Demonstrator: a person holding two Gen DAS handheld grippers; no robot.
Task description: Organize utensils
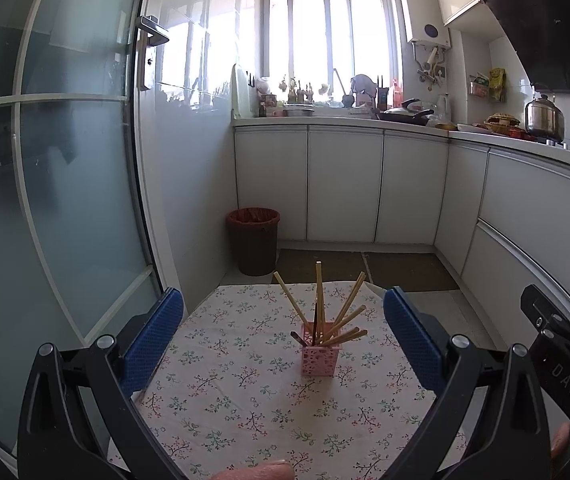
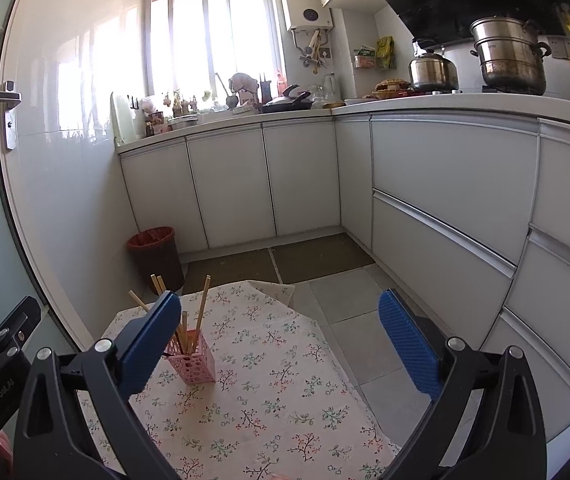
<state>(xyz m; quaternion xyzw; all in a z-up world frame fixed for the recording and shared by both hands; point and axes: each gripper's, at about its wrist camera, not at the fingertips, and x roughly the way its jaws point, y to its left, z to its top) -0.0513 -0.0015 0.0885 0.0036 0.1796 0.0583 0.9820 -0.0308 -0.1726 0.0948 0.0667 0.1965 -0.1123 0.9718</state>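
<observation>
Several wooden chopsticks stand fanned out in a pink perforated holder, which sits upright on a floral tablecloth near the far edge of the small table. One darker utensil handle leans low in the holder toward its left side. In the right wrist view the same holder appears at the left part of the cloth, partly hidden behind the near blue pad.

Left gripper: jaws spread wide, blue pads well apart on either side of the holder as seen from the camera, touching nothing and holding nothing. Right gripper: jaws likewise wide apart, its pads empty; its black body also shows at the right edge of the left wrist view. A fingertip is visible at the bottom edge of the left wrist view.

Beyond the far edge of the table a dark red waste bin stands on the floor in the corner by the white cabinets. A counter above them carries a frying pan, a steel kettle and a stacked steel steamer pot, with small items crowded under the window. A frosted glass door with a metal handle fills the left side.
</observation>
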